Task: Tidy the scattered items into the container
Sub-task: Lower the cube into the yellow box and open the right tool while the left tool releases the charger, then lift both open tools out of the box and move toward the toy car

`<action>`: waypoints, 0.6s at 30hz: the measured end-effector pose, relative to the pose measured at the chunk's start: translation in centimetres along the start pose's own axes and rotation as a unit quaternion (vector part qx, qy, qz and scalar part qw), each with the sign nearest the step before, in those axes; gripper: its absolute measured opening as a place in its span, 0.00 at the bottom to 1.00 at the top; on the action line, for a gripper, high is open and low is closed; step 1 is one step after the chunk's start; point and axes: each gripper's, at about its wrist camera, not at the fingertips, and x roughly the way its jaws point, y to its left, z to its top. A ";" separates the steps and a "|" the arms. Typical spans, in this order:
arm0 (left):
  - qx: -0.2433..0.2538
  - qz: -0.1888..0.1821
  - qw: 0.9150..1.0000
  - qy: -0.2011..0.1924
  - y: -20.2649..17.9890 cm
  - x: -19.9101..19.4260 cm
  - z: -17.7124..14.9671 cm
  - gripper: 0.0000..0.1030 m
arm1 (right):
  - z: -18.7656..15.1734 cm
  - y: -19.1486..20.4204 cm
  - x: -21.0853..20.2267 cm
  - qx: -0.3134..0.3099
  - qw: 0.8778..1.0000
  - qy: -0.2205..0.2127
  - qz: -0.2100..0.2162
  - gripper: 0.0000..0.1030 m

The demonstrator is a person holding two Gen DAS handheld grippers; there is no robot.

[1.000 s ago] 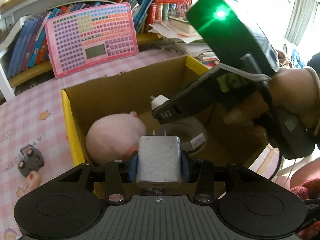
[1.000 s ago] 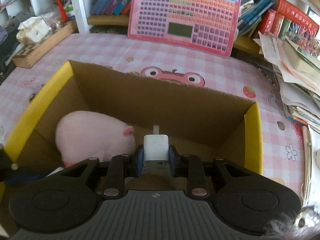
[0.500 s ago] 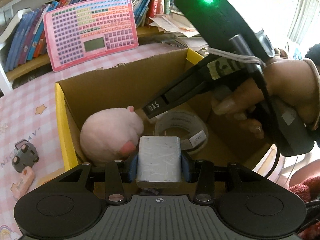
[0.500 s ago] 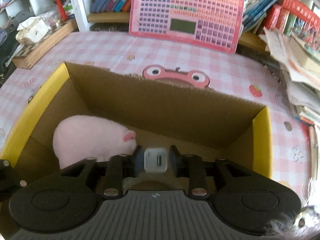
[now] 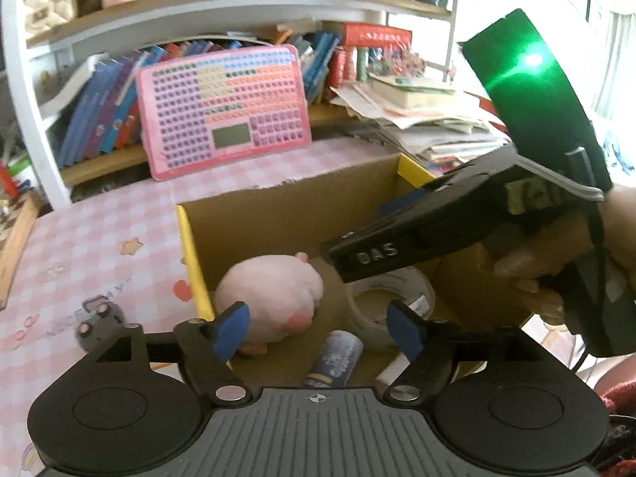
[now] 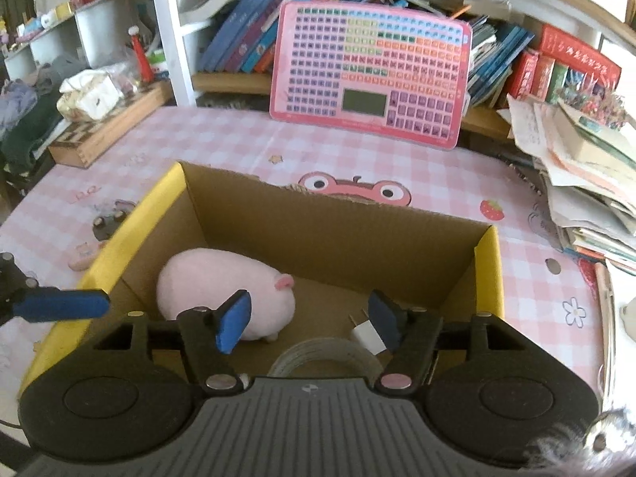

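A pink plush toy point(image 6: 222, 290) is sitting in a brown box point(image 6: 318, 230) with yellow edges, on a pink-and-white checked tablecloth point(image 6: 222, 151).

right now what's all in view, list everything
cardboard box: 1, brown with yellow flaps, on the pink mat
plush toy: 1, pink, inside box, left side
tape roll: 1, clear, inside box
white charger: 1, inside box, near tape
cylindrical item: 1, bluish, lying in box
toy car: 1, grey, on mat left of box
keyboard toy: 1, pink, leaning on shelf
books: many, mixed, shelf
paper pile: 1, right
left gripper: jaws opening, nothing between
right gripper: jaws opening, nothing gripped
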 end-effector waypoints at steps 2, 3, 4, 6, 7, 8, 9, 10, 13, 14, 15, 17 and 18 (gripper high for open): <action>-0.001 0.005 1.000 -0.007 0.2 -0.5 -0.2 0.83 | -0.1 0.2 -0.9 0.002 1.000 -0.010 -0.004 0.67; -0.001 0.007 1.000 -0.010 0.2 -0.8 -0.3 0.83 | -0.2 0.2 -1.3 0.004 1.000 -0.015 -0.006 0.69; -0.002 0.008 1.000 -0.013 0.3 -1.2 -0.5 0.84 | -0.3 0.3 -1.7 0.005 1.000 -0.019 -0.008 0.70; -0.004 0.011 1.000 -0.020 0.4 -1.9 -0.8 0.84 | -0.5 0.5 -2.5 0.010 0.999 -0.029 -0.014 0.74; -0.004 0.012 1.000 -0.023 0.4 -2.3 -1.0 0.84 | -0.7 0.6 -2.9 0.013 0.999 -0.034 -0.017 0.75; -0.004 0.013 1.000 -0.027 0.5 -2.6 -1.1 0.85 | -0.9 0.7 -3.3 0.016 0.999 -0.038 -0.020 0.76; -0.005 0.013 0.999 -0.031 0.5 -3.0 -1.3 0.85 | -1.1 0.8 -3.8 0.019 0.999 -0.044 -0.024 0.77; -0.005 0.014 0.999 -0.037 0.5 -3.5 -1.5 0.86 | -1.3 0.9 -4.2 0.022 0.998 -0.049 -0.027 0.77; -0.006 0.014 0.998 -0.054 0.8 -4.6 -1.8 0.88 | -2.2 1.2 -5.6 0.032 0.997 -0.063 -0.040 0.78; -0.006 0.013 0.998 -0.059 0.9 -5.0 -2.0 0.89 | -2.5 1.2 -6.0 0.037 0.996 -0.066 -0.045 0.79; -0.007 0.010 0.998 -0.062 1.1 -5.3 -2.1 0.89 | -2.7 1.3 -6.4 0.042 0.995 -0.070 -0.052 0.79; -0.007 0.004 0.998 -0.065 1.4 -5.9 -2.5 0.89 | -3.3 1.6 -7.3 0.056 0.993 -0.077 -0.064 0.79; -0.006 0.000 0.998 -0.067 1.6 -6.2 -2.7 0.89 | -3.7 1.7 -7.8 0.063 0.992 -0.080 -0.070 0.79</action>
